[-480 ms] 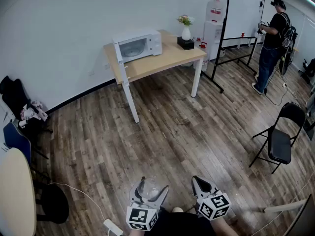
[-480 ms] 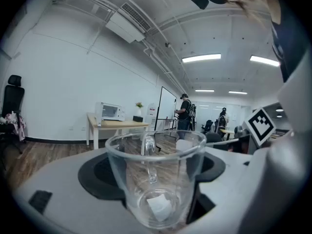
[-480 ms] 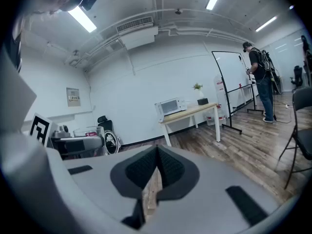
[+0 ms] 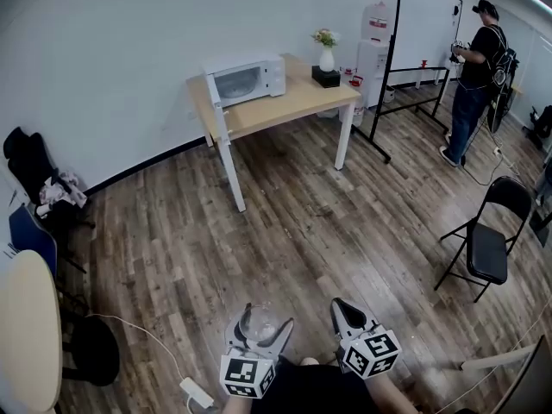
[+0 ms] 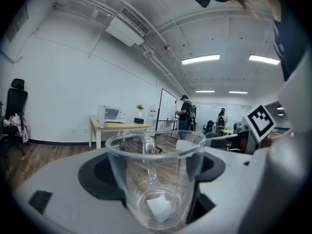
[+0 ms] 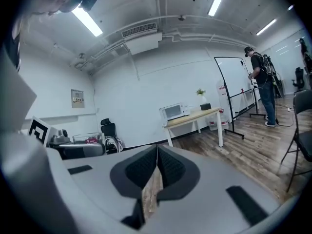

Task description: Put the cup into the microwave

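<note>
A clear glass cup (image 4: 259,329) with a handle stands upright between the pads of my left gripper (image 4: 266,318), low in the head view. In the left gripper view the cup (image 5: 156,179) fills the gap of the widely spread left gripper (image 5: 153,172), handle turned away from the camera. My right gripper (image 4: 341,307) is beside it on the right, and the right gripper (image 6: 157,152) is shut with nothing in it. The white microwave (image 4: 246,80), door closed, sits far ahead on a wooden table (image 4: 293,102). Both gripper views show it small: microwave (image 5: 110,114), microwave (image 6: 174,111).
On the table also stand a vase of flowers (image 4: 326,50) and a black box (image 4: 326,76). A person (image 4: 474,67) stands at the far right by a whiteboard (image 4: 427,15). A black folding chair (image 4: 487,248) is right, a round table (image 4: 26,335) left, a power strip (image 4: 197,393) by my feet.
The head view has shifted a little, so the table sits slightly further right. Both grippers keep their pose and the cup stays in the left one.
</note>
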The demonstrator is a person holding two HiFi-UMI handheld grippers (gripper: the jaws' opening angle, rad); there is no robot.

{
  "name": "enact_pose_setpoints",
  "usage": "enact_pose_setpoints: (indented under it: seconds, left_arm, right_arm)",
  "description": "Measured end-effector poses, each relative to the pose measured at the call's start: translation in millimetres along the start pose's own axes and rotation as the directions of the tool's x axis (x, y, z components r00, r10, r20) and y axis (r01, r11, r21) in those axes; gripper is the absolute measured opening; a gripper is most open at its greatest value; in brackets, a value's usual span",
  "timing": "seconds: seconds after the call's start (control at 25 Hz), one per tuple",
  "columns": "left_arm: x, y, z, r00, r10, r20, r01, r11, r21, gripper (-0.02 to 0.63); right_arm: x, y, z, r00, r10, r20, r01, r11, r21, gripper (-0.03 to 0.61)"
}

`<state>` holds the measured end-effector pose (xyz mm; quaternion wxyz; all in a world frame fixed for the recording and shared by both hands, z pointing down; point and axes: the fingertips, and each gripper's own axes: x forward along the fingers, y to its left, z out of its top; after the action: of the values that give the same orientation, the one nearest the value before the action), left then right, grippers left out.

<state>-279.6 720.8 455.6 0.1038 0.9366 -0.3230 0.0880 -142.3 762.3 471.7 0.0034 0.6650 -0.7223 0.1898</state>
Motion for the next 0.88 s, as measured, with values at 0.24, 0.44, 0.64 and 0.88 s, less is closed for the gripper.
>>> enact_pose_setpoints:
  seconds: [0.24,0.44,0.64,0.88]
  left_arm:
    - [-10,-11,-2,1.0,0.022,0.013,-0.022,1.0,0.007,0.403]
    - [-12,-13,1,0.999,0.042,0.019,-0.042,0.999,0.005,0.403]
    - [-5,-8,-2,0.999,0.049,0.014,-0.049,0.999,-0.009,0.403]
    - [14,6,3,0.999,0.045,0.011,-0.045,0.999,-0.009,0.403]
  right_arm:
    - [-10,0,-3,1.0,0.024,0.001,-0.024,1.0,0.02,-0.006]
    - [-8,5,-5,0.999,0.053,-0.011,-0.052,0.998,0.032,-0.006]
    - [1,-4,-9,0.999,0.039,-0.028,-0.037,0.998,0.051,-0.006]
    - [22,-13,-3,0.999,0.03,-0.029,-0.028,0.998,0.059,-0.006]
